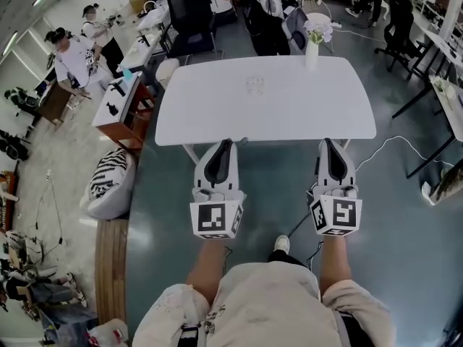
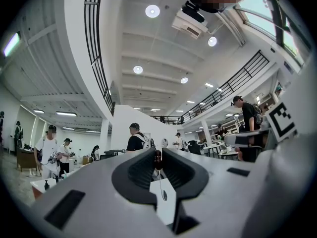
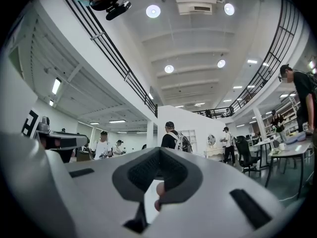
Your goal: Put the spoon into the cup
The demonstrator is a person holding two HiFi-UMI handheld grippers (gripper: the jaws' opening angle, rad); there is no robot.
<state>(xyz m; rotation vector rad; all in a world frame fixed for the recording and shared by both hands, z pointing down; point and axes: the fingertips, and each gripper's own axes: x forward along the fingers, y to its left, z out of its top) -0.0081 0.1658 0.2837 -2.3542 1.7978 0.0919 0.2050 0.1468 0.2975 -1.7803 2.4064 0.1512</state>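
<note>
On the white table (image 1: pixel 210 114), near its middle, there is a faint clear item (image 1: pixel 255 85) that may be the cup. I cannot make out a spoon in any view. My left gripper (image 1: pixel 227 144) and right gripper (image 1: pixel 325 143) are held side by side just short of the table's near edge and point toward it. In the left gripper view the left gripper (image 2: pixel 157 156) has its tips together and nothing in them. The right gripper (image 3: pixel 158 150) looks the same in its own view. Both gripper views look over the table into the hall, so the tabletop is hidden there.
A white vase with flowers (image 1: pixel 312 45) stands at the table's far edge. Office chairs (image 1: pixel 189 16) and people (image 1: pixel 72 56) are beyond it. A striped beanbag (image 1: pixel 108 183) and a wooden bench (image 1: pixel 110 266) lie to the left. Cables (image 1: pixel 394 147) run over the floor at the right.
</note>
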